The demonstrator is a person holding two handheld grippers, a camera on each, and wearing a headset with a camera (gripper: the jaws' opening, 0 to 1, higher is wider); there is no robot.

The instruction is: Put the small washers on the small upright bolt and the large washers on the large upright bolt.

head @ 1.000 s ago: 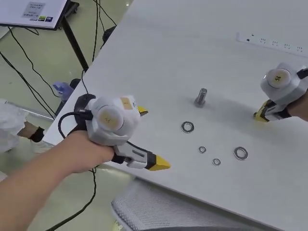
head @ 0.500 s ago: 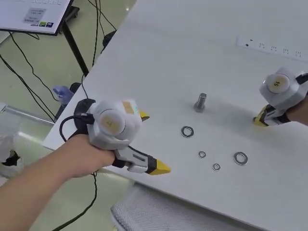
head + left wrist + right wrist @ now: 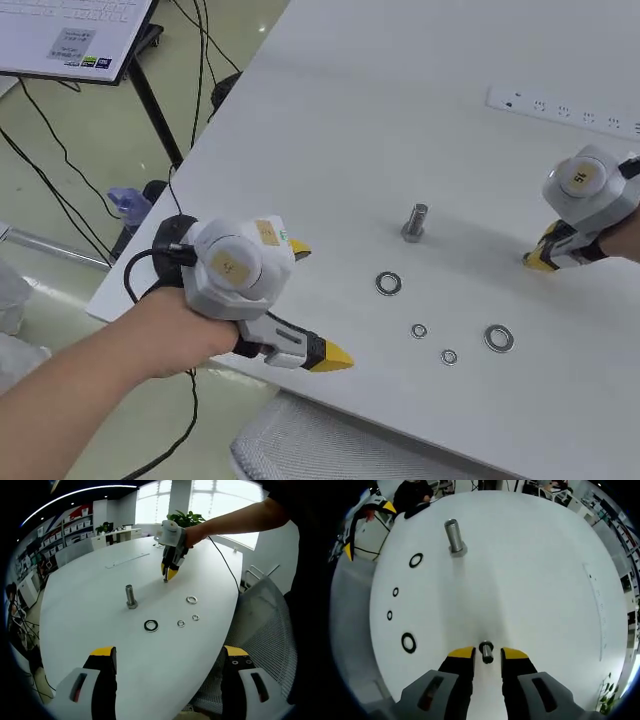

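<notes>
Right gripper (image 3: 538,262), jaws slightly apart, straddles the small bolt (image 3: 486,651) standing mid-table, right of the large bolt (image 3: 415,222); left gripper (image 3: 169,655) gapes empty over the front-left edge, washers (image 3: 388,284) lie near the front edge; best back off straight, lest the small bolt topple.

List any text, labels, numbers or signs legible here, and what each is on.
Nothing reads cleanly.
White board, head view upper left: printed label and small logos, too small.
Round cap of the left claw: dark mark, blurred.
Matching cap of the right claw: dark mark, blurred.
</notes>
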